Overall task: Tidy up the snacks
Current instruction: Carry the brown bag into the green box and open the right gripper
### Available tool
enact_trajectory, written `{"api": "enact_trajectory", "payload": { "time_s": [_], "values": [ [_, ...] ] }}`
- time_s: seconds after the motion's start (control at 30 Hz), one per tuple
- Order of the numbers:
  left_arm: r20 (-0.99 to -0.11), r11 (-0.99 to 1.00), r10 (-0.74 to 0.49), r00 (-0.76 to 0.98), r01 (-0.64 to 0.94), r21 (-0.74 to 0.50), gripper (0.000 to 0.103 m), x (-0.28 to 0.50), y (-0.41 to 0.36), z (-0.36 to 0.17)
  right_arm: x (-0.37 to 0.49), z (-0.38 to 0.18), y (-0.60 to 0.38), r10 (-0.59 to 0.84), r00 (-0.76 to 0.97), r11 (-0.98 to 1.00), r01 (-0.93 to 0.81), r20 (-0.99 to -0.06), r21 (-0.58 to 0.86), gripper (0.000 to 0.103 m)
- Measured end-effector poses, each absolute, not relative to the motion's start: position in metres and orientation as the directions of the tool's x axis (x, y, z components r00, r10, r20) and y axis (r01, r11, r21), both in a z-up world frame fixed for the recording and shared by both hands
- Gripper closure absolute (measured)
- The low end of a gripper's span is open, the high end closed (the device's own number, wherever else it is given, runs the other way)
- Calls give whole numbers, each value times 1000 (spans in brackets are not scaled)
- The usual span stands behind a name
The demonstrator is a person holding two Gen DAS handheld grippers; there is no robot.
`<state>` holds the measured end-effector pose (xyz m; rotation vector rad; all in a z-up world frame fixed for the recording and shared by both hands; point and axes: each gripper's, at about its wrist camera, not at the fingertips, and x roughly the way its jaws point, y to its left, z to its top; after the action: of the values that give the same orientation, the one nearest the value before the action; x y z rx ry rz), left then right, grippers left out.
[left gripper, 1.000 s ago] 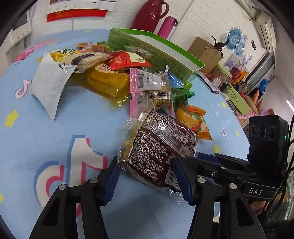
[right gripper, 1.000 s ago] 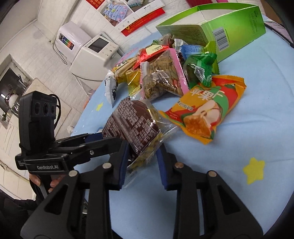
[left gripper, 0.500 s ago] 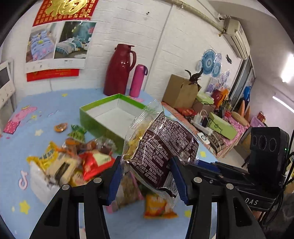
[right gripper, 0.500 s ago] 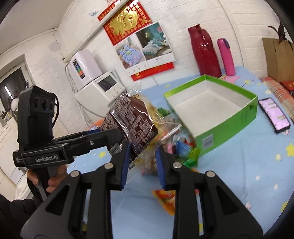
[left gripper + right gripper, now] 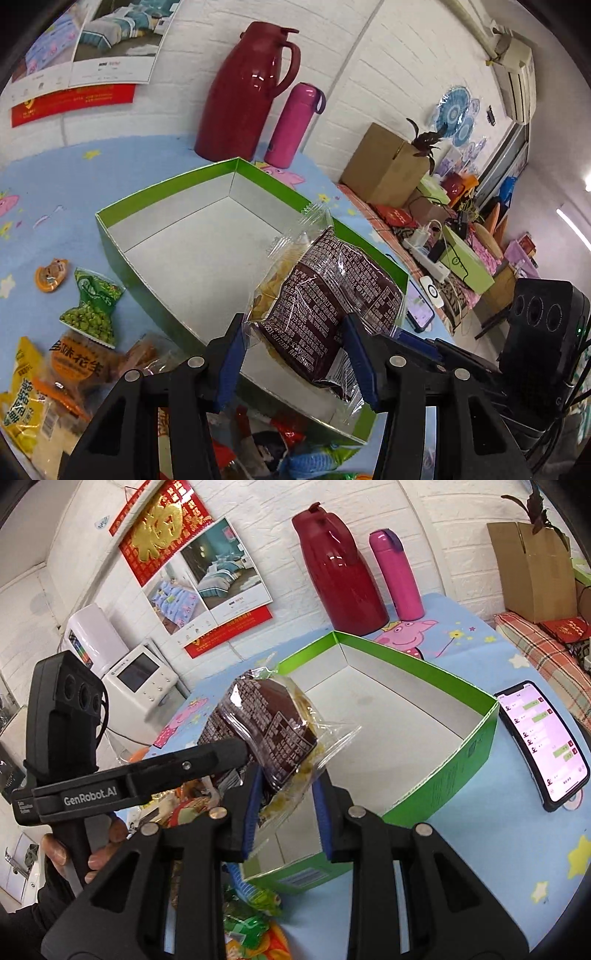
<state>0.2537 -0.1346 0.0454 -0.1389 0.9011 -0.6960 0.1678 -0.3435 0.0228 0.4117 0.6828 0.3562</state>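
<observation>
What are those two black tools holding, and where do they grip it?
Both hold one brown snack packet over the green box. The left tool pinches its near end; the right tool pinches the opposite end.

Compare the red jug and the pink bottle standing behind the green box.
The red jug is wider and taller; the pink bottle is a slim cylinder. The red jug has a side handle and a spout; the pink bottle has a purple cap with a small loop. The red jug is glossy dark red; the pink bottle is matte pink. Both stand upright, side by side against the white brick wall, behind the green box.
</observation>
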Motion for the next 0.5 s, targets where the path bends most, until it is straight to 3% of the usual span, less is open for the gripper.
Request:
{"api": "enact_trajectory", "payload": {
  "time_s": [0.1, 0.13, 0.17, 0.23, 0.5],
  "values": [
    [-686, 792, -590, 425, 470, -390, 43, 264, -135, 36, 178, 19, -343, 433, 719, 874, -187, -544, 448, 68],
    [-689, 800, -581, 433, 458, -388, 32, 266, -134, 34, 178, 20, -341, 411, 728, 890, -190, -548, 415, 61],
    [-674, 791, -596, 436, 461, -402, 24, 265, -132, 34, 177, 23, -338, 378, 742, 910, -188, -554, 369, 44],
    [-668, 807, -580, 466, 441, -393, 14, 263, -127, 39, 173, 27, -334, 315, 774, 942, -182, -549, 284, 30],
    [-672, 883, -449, 589, 406, -233, 13, 225, -109, 71, 139, 54, -332, 310, 800, 943, -192, -513, 271, 24]
  ]
}}
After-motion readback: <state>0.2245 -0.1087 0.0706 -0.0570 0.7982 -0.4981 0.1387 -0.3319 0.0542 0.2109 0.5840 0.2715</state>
